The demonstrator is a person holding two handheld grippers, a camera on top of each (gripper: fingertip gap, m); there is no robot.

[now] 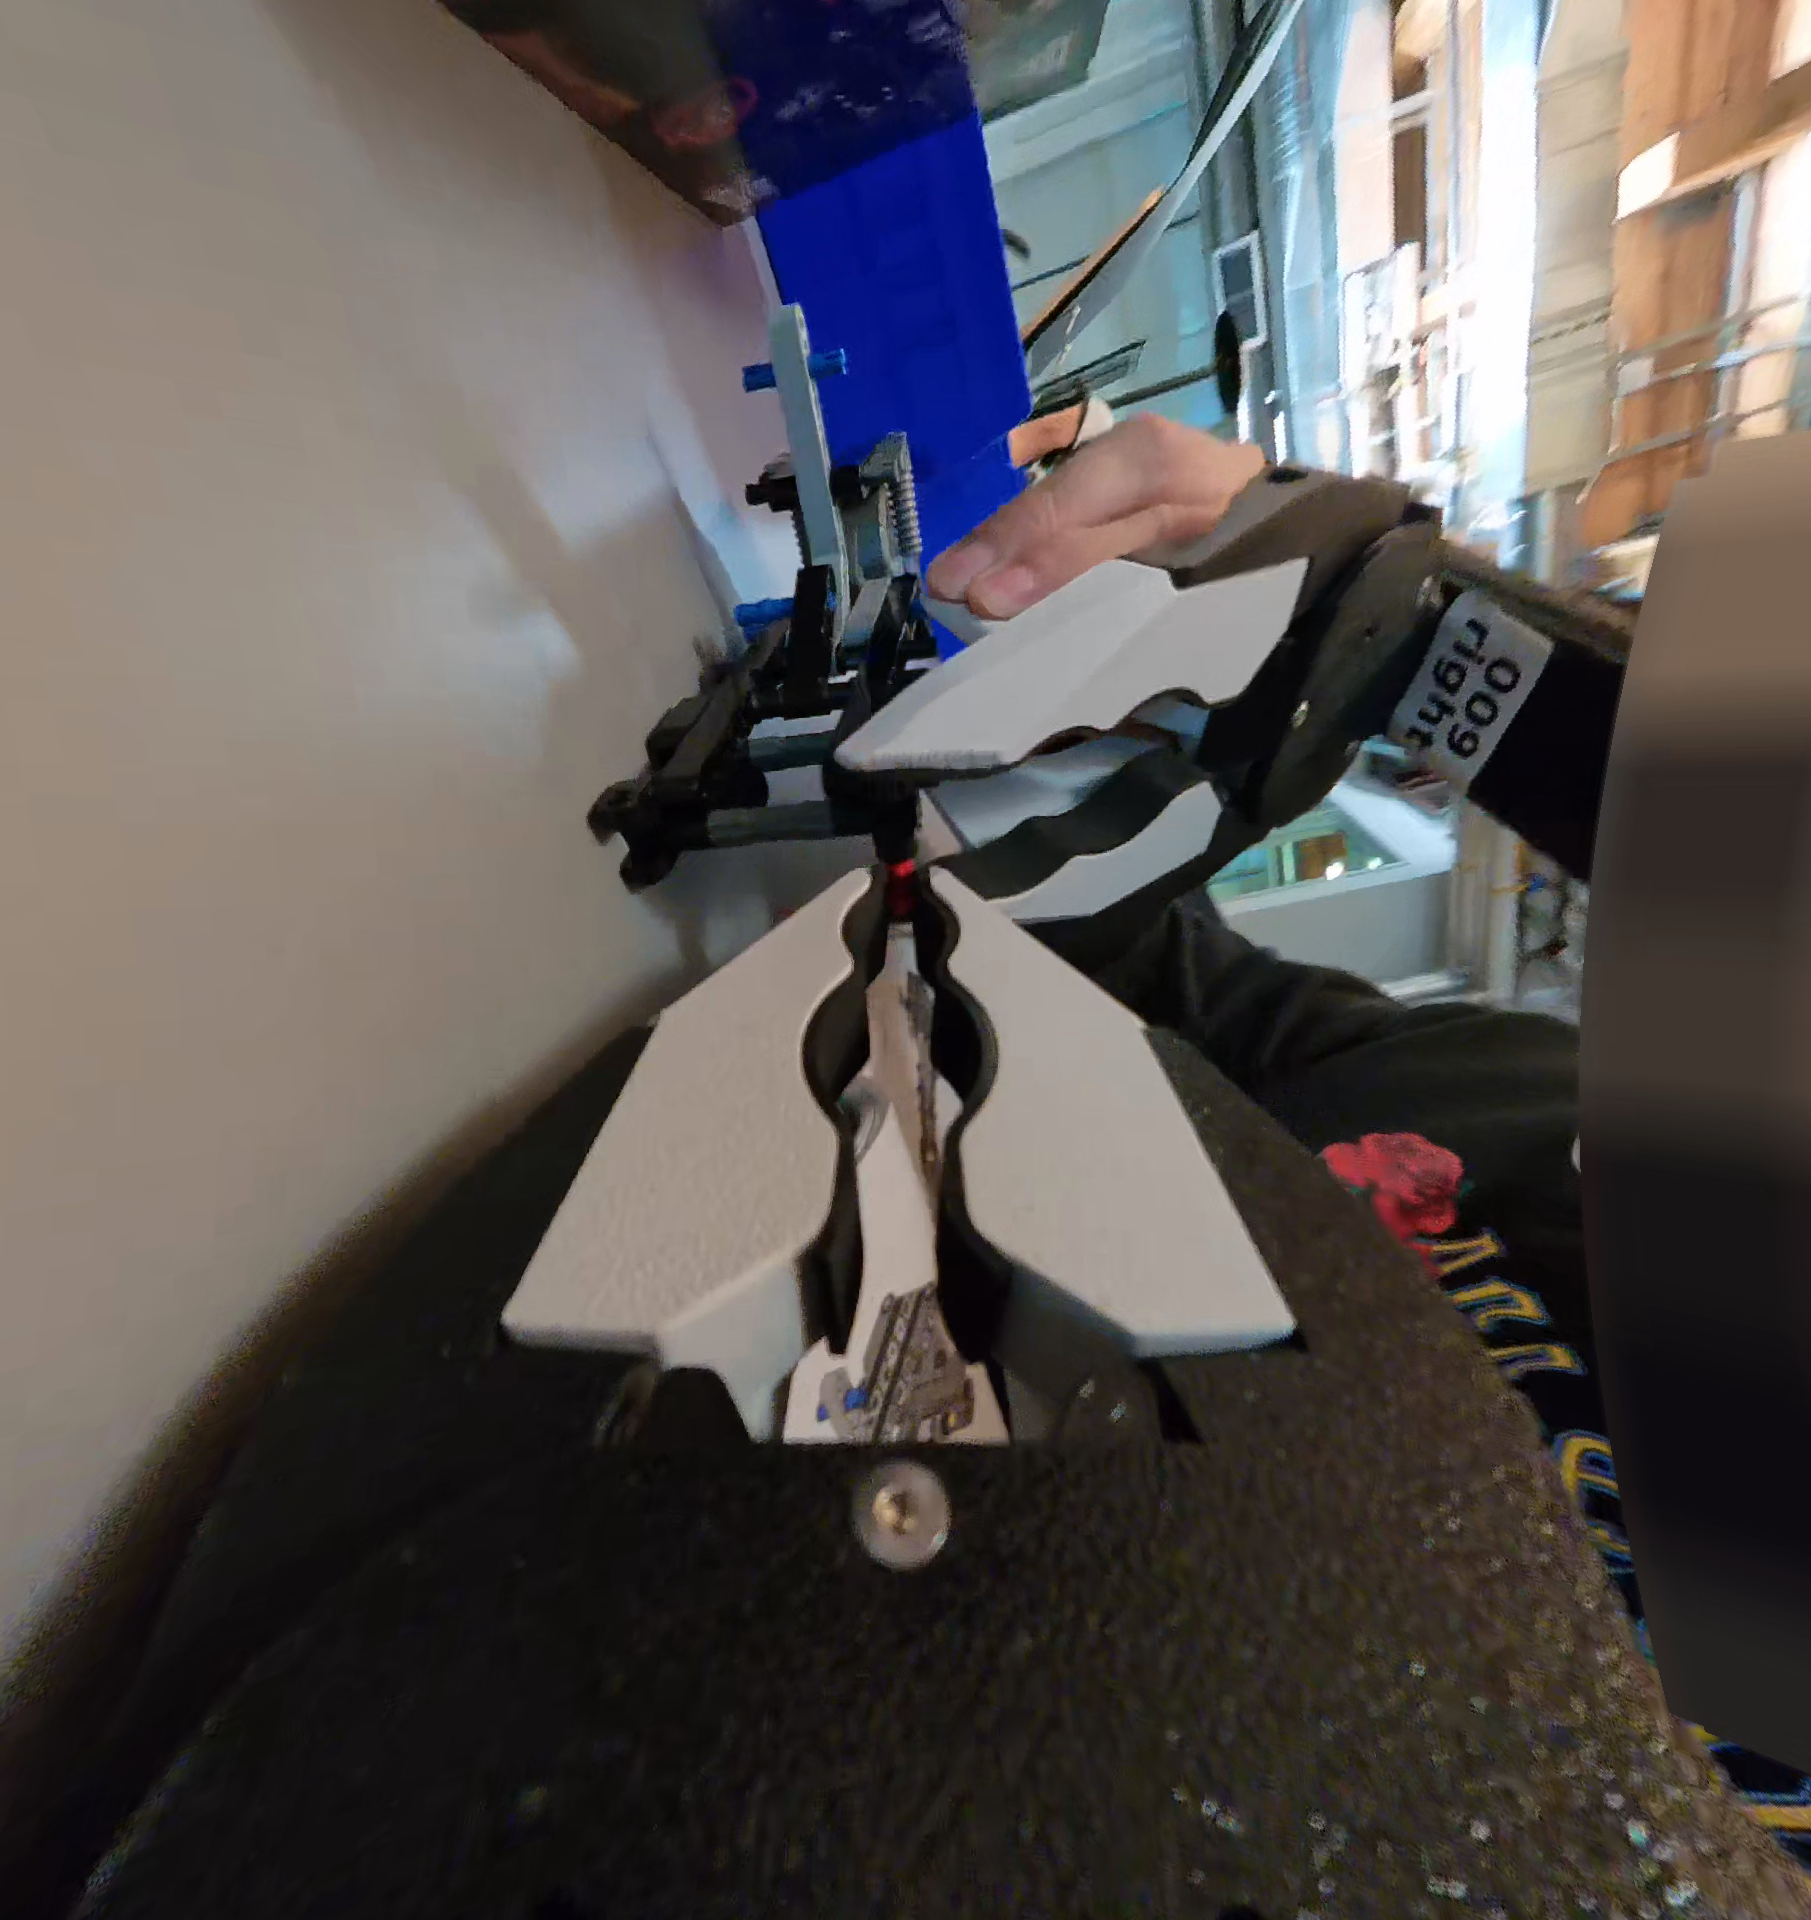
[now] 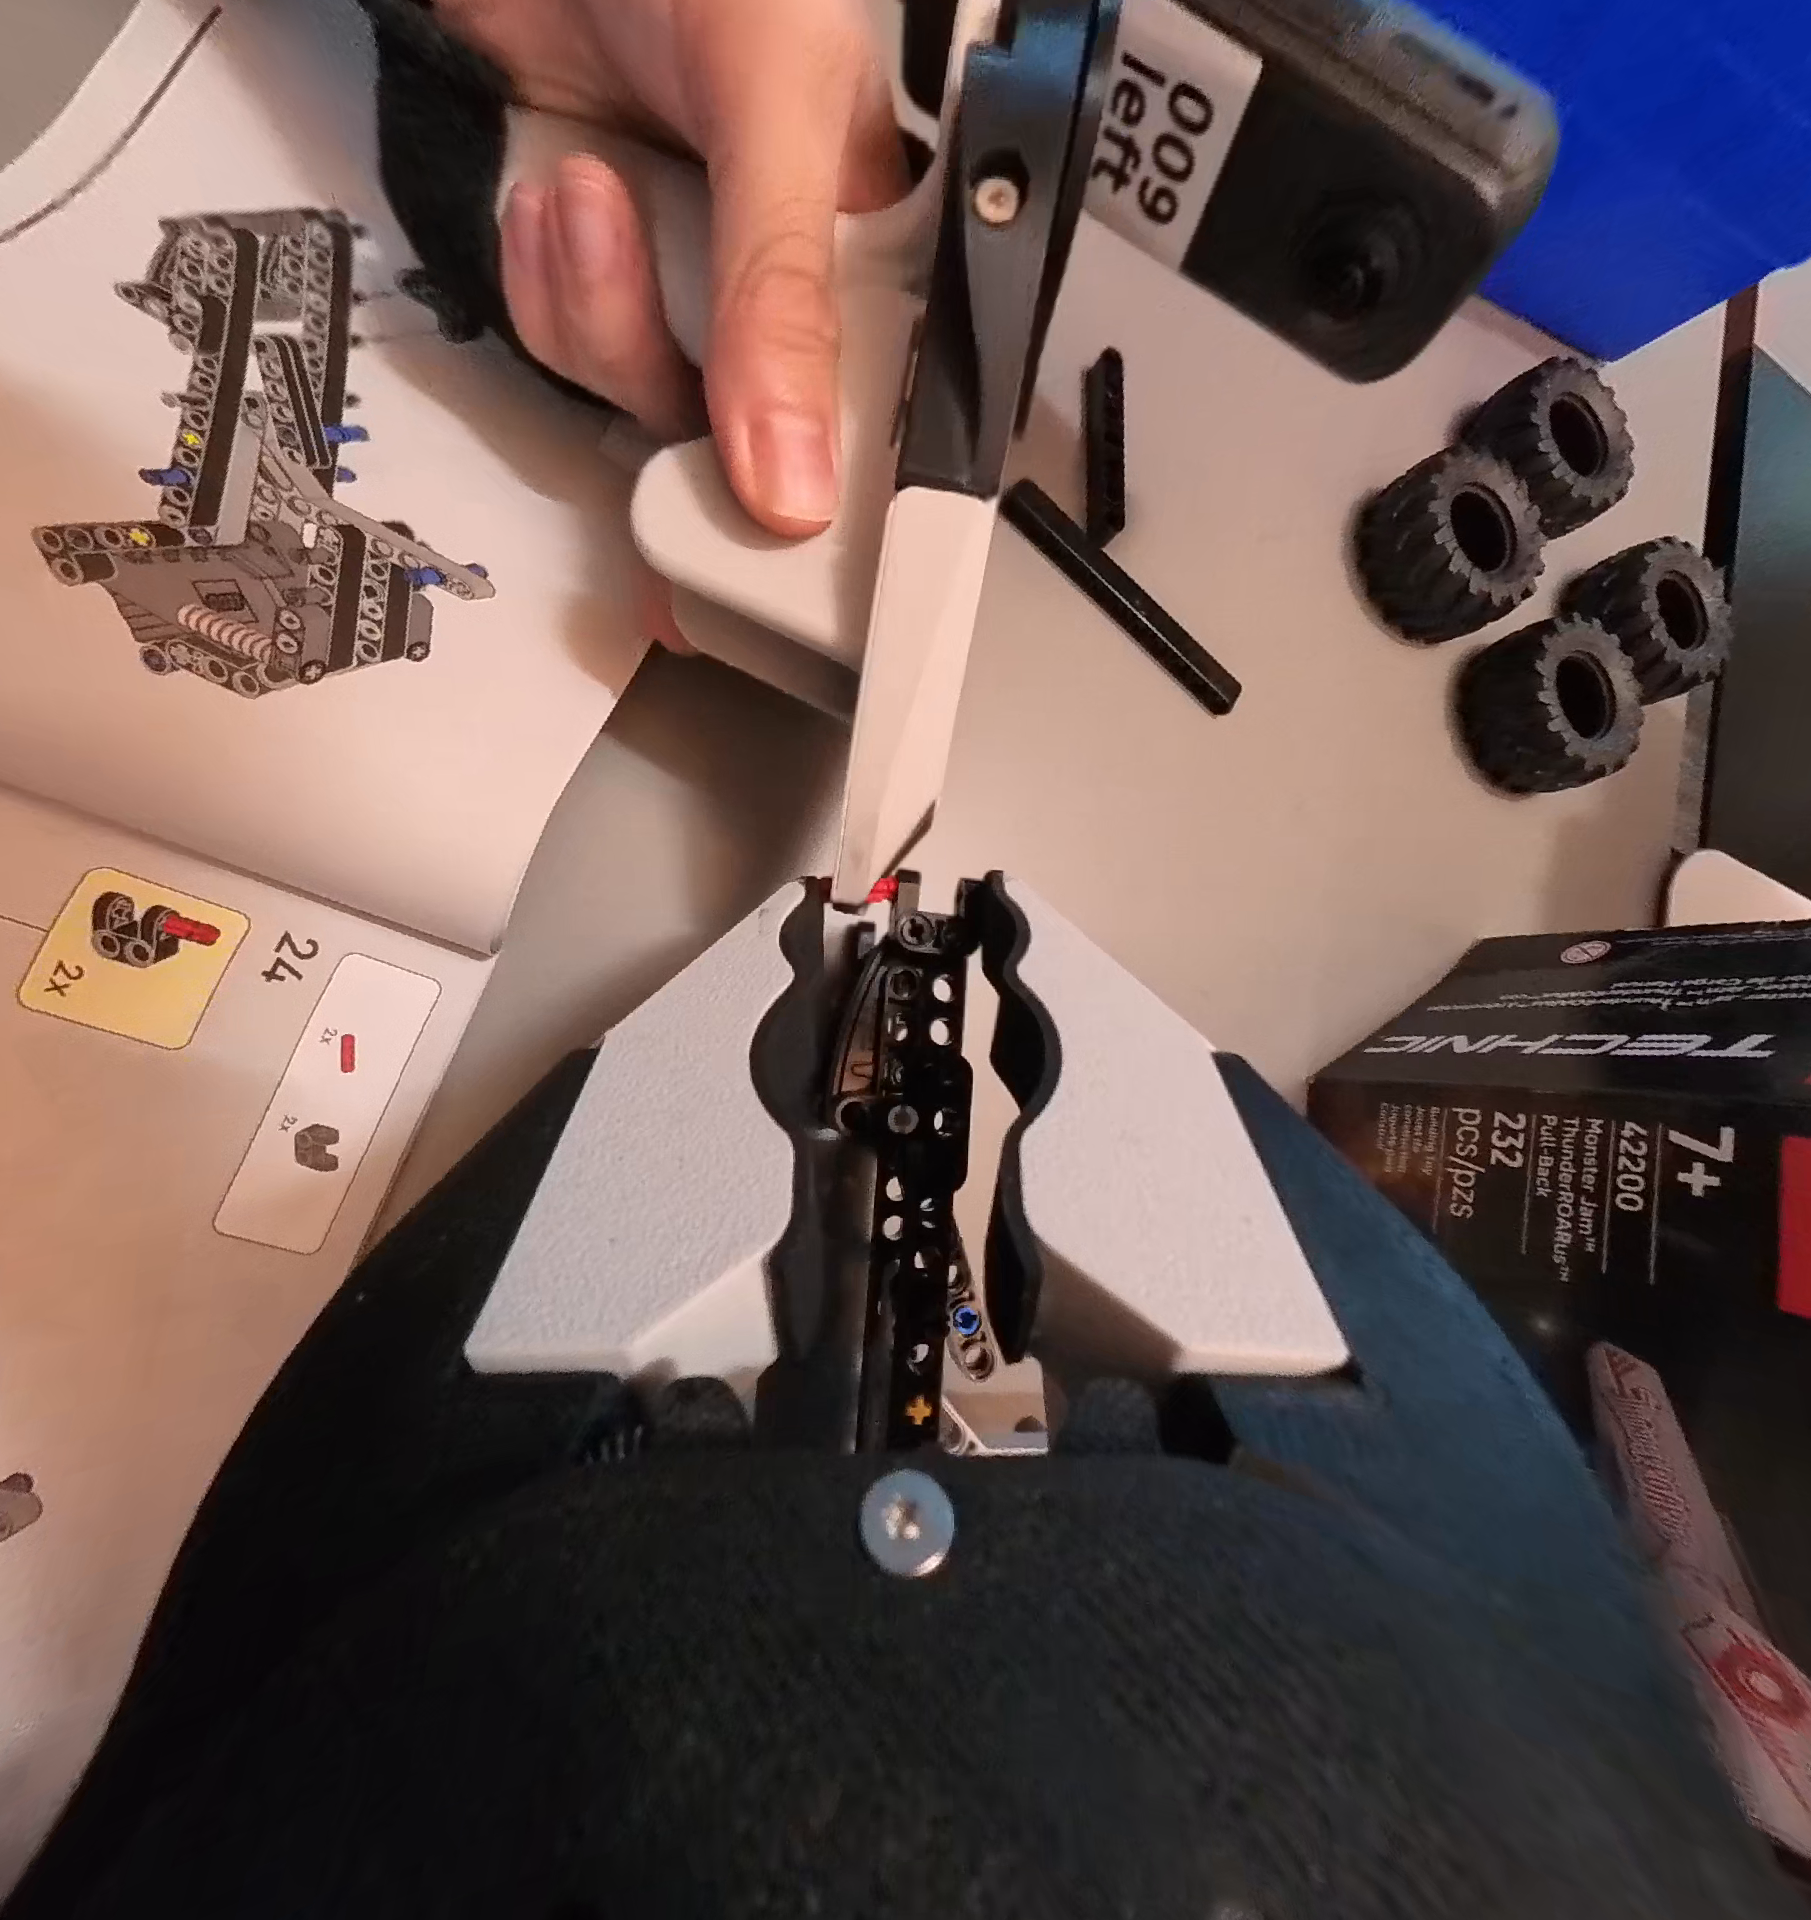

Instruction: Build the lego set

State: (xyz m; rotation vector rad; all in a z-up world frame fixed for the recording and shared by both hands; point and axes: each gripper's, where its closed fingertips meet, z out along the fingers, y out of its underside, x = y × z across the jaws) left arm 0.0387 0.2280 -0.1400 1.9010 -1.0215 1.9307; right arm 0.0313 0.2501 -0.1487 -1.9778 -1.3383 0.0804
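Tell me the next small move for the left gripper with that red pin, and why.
Probably push the red pin straight ahead into the black chassis. The left gripper pinches the pin at its tips, its end at the chassis's black end piece, which the right gripper clamps. How deep it sits is hidden.

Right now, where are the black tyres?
In the right wrist view, four black tyres sit clustered at the upper right on the white table, beyond the black box, beside two loose black rods.
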